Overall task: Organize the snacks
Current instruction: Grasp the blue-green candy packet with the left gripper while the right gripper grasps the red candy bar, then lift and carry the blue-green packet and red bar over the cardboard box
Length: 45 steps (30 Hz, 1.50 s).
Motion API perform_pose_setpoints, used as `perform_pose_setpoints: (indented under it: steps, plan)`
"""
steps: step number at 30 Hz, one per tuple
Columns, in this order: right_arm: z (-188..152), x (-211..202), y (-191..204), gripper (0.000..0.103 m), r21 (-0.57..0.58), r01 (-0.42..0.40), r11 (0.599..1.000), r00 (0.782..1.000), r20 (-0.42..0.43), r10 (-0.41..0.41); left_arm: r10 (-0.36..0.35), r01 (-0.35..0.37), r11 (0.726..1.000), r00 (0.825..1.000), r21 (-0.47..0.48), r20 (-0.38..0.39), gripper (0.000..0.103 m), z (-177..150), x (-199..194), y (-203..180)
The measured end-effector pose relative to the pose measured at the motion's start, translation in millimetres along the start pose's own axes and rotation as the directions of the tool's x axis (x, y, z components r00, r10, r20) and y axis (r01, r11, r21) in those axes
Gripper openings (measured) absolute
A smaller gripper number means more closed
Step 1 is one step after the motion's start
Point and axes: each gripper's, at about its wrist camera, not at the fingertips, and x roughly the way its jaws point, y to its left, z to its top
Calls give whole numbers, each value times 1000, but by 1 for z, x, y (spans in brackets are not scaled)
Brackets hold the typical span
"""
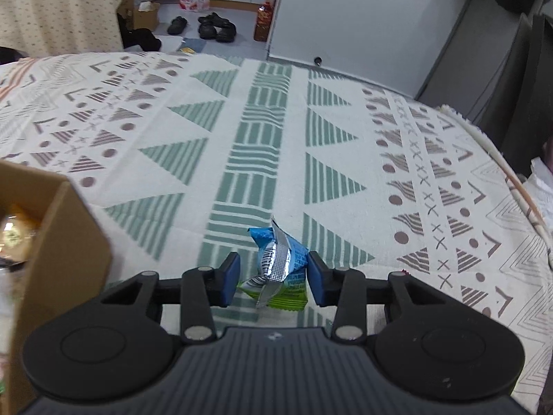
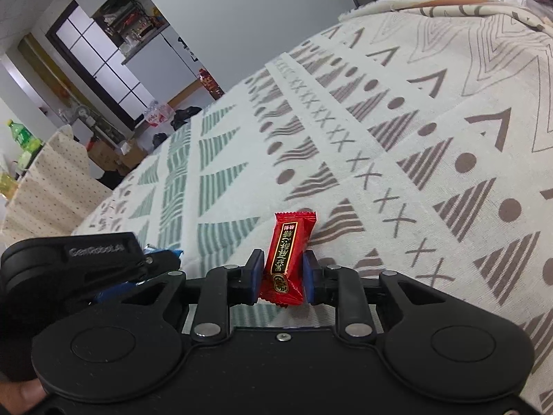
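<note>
A blue and green snack packet (image 1: 281,266) with a silver seam stands crumpled between the blue pads of my left gripper (image 1: 273,271), which is shut on it just above the patterned tablecloth (image 1: 242,131). My right gripper (image 2: 283,271) is shut on a red candy bar wrapper (image 2: 287,256) with gold lettering, held upright over the cloth. In the right wrist view the body of the left gripper (image 2: 76,263) sits close at the left, with a bit of the blue packet (image 2: 162,252) showing beside it.
An open cardboard box (image 1: 58,242) stands at the left edge of the table, close to my left gripper. The tablecloth (image 2: 414,138) stretches far ahead and to the right. Shoes (image 1: 214,26) and boxes lie on the floor beyond the far edge.
</note>
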Motion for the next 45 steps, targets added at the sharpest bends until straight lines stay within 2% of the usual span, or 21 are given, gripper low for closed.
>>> perform_pose_setpoints:
  steps: [5, 13, 24, 36, 45]
  plan:
    - [3, -11, 13, 24, 14, -46, 999, 999, 24, 46, 20, -19, 999, 999, -38, 41, 41, 4, -35, 12]
    - [7, -36, 48, 24, -52, -154, 987, 985, 76, 158, 41, -33, 996, 994, -82, 106, 41, 7, -87, 34]
    - [-6, -52, 89, 24, -96, -240, 966, 965, 80, 248, 107, -81, 983, 982, -162, 157, 41, 4, -136, 81]
    - [-32, -50, 124, 24, -156, -334, 930, 938, 41, 344, 179, -133, 959, 969, -250, 171, 41, 0, -161, 136]
    - [-51, -48, 148, 24, -207, -402, 892, 912, 4, 411, 171, -126, 949, 976, -288, 138, 41, -5, -150, 173]
